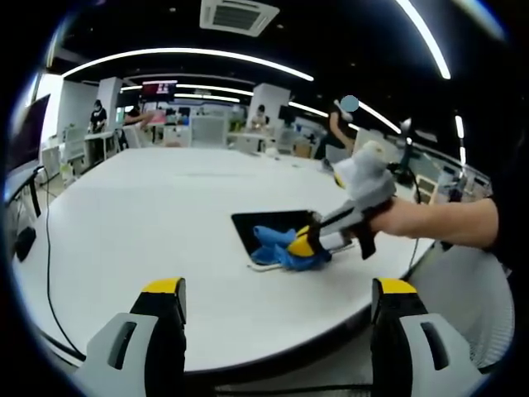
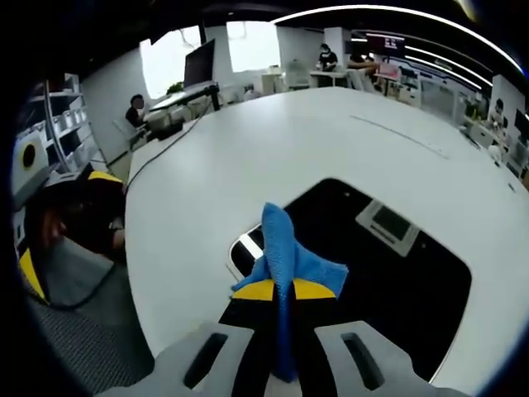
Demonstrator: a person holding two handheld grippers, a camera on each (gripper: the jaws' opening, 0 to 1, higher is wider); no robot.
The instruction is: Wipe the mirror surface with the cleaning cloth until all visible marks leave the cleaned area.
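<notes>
Wiping is in hand: the right gripper [image 2: 283, 291] pinches the blue cleaning cloth [image 2: 285, 256] against the near corner of the mirror [image 2: 397, 289] lying on the white table [image 1: 149, 223]; the left gripper [image 1: 281, 302] hangs spread, clear. Next, strokes should sweep across the glass

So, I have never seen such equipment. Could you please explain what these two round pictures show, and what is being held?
A person holds one handheld two-jaw tool in each hand; each tool carries a camera looking along its jaws. In the left gripper view, the left tool hangs open over the large round white table, and the right tool reaches in. In the right gripper view, the right tool is shut on a blue cleaning cloth, above a dark rectangular mirror lying flat on the table.
</notes>
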